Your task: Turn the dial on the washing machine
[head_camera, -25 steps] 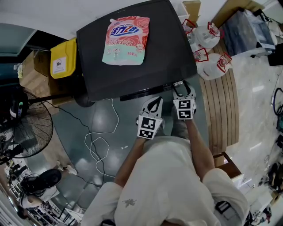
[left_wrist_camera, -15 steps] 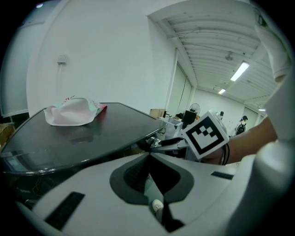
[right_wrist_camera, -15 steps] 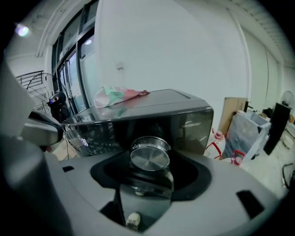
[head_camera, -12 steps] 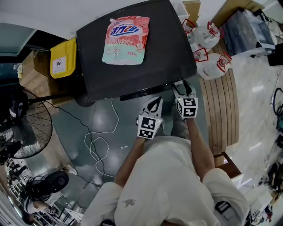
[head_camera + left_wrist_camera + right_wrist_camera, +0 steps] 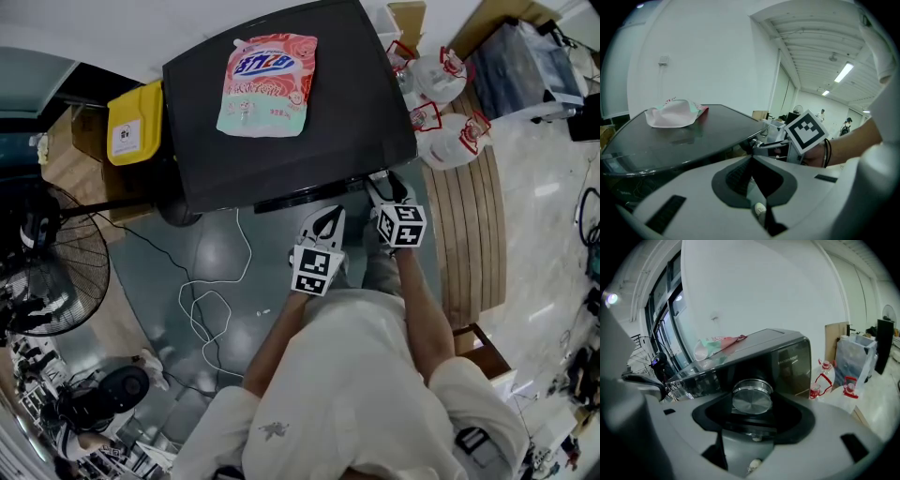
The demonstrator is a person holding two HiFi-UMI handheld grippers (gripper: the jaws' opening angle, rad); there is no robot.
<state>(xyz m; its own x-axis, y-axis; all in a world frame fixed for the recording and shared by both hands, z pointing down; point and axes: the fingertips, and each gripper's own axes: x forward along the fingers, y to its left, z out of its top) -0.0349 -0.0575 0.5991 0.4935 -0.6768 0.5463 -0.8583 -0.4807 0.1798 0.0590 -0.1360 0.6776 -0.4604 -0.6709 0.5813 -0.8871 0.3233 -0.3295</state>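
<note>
Rolled the right gripper (image 5: pixel 380 185) a bit just now, tipping its cube. Likely means turning has begun. Clamped with its fingers on the dial (image 5: pixel 752 398), at the front of the washer (image 5: pixel 281 112), right end. Shut empty on the left gripper (image 5: pixel 324 221), fingers together. Round, shiny metal with fine rings, on smooth glossy black.

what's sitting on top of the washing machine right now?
One pink-and-green detergent pouch lies flat on the dark top of the washing machine, toward its far left in the head view. The rest of the top shows bare. Whatever lies beneath the pouch is covered.
</note>
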